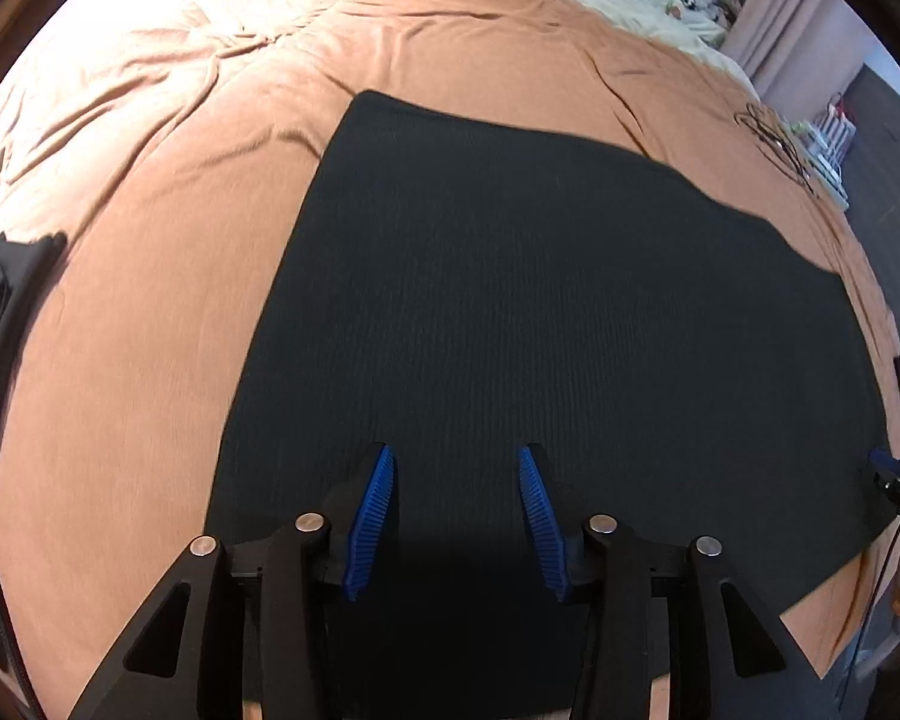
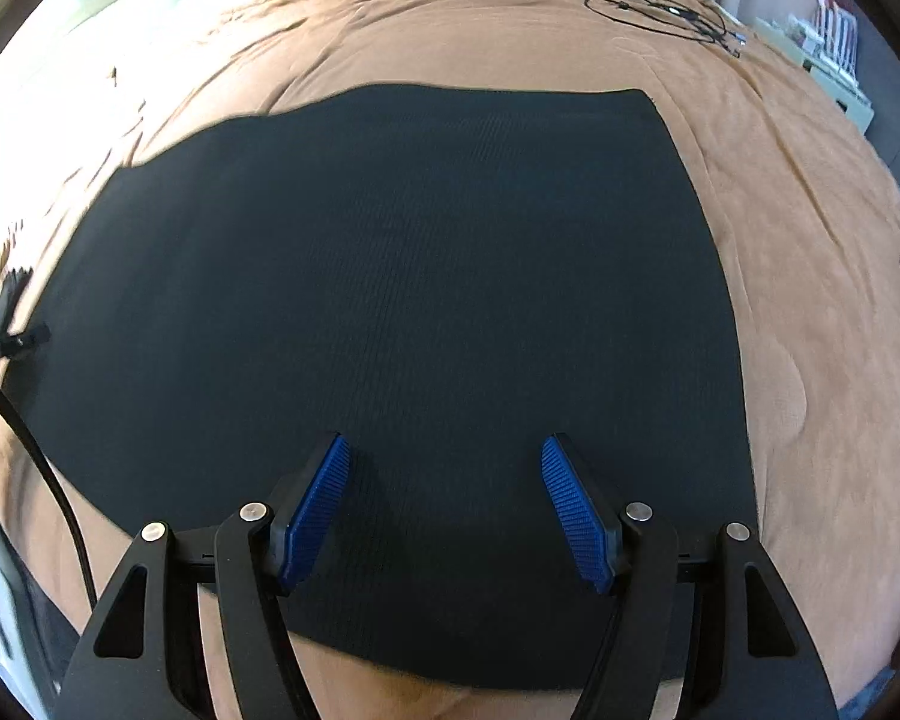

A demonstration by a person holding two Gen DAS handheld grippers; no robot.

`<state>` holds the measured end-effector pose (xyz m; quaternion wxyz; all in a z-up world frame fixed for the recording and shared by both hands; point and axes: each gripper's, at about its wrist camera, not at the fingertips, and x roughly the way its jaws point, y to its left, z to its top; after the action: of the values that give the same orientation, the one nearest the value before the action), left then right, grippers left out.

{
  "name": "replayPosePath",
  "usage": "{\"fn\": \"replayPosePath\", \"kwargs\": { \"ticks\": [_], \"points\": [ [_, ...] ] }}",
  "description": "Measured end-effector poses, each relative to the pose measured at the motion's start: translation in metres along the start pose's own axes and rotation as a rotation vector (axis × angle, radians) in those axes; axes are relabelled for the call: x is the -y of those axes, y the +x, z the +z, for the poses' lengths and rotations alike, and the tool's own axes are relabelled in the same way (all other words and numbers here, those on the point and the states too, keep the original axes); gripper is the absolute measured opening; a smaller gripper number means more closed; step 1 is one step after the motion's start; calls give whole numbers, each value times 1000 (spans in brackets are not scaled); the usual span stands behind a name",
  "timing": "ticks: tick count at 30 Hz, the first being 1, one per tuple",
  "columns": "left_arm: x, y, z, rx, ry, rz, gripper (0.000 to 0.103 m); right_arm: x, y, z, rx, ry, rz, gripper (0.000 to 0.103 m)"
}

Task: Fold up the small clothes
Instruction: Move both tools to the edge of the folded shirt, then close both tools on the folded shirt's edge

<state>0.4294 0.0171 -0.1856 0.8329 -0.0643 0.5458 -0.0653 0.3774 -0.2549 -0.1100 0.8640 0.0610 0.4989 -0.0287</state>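
— Both grippers hover with jaws spread and nothing between them: the left gripper and the right gripper sit over the near part of the black garment, which lies flat on the orange-brown bedspread.

— So how should the fold go?

— I'd guess each one should come down on the near hem, toward its own corner, and pinch only the cloth, not the bedspread. Lift both sides evenly and carry them to the far edge, so the corners meet squarely without wrinkles.
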Motion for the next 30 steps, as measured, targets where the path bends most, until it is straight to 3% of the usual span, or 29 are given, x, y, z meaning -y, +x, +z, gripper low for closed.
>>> {"fn": "replayPosePath", "kwargs": {
  "ticks": [5, 9, 16, 24, 30],
  "points": [
    [3, -8, -25, 21, 34, 31, 52, -17, -10, -24, 14, -26, -48, 65],
    [4, -13, -46, 31, 55, 45, 62, -23, -17, -47, 15, -27, -68, 65],
    [-1, -25, -73, 51, 62, 53, 62, -22, -37, -71, 34, 8, -71, 65],
    [-36, -61, -83, 125, -44, -16, 62, 17, -68, -97, 112, 195, 79, 64],
    [-80, -73, -88, 163, -219, -112, 54, 69, -68, -116, 154, 418, 248, 42]
  ]
}}
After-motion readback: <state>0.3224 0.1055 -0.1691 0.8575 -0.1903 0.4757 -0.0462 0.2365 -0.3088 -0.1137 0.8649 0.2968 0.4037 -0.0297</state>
